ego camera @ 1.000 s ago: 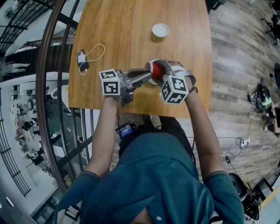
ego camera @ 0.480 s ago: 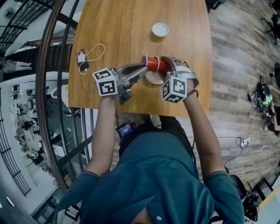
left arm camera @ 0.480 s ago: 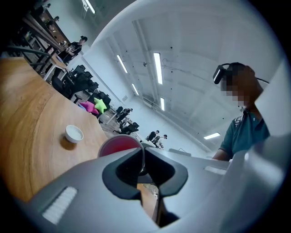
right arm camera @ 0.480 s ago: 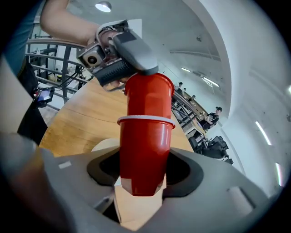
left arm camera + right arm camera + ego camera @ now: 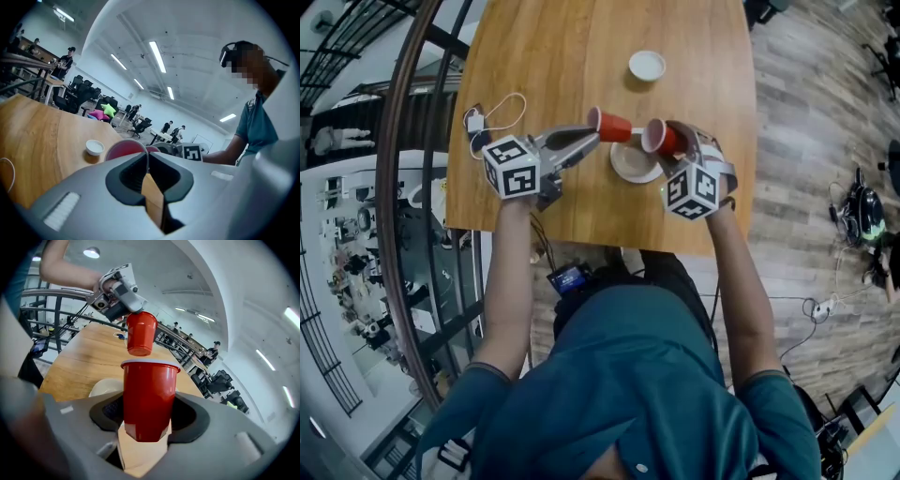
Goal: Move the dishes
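Observation:
Two red plastic cups hang apart above the wooden table. My left gripper is shut on the rim of one red cup, which lies sideways with its mouth to the left. My right gripper is shut on the other red cup. In the right gripper view this cup stands upright between the jaws, with the left-held cup just beyond it. A pale round plate lies on the table under both cups. In the left gripper view only the cup's rim shows.
A small white bowl sits further back on the table. A white cable with a charger lies near the table's left edge. Railings and a drop run along the left; the table's near edge is right by the person.
One second ago both grippers were on a single red stack over the plate. It rose, and now two cups are pulled apart, the left one carried to the left.

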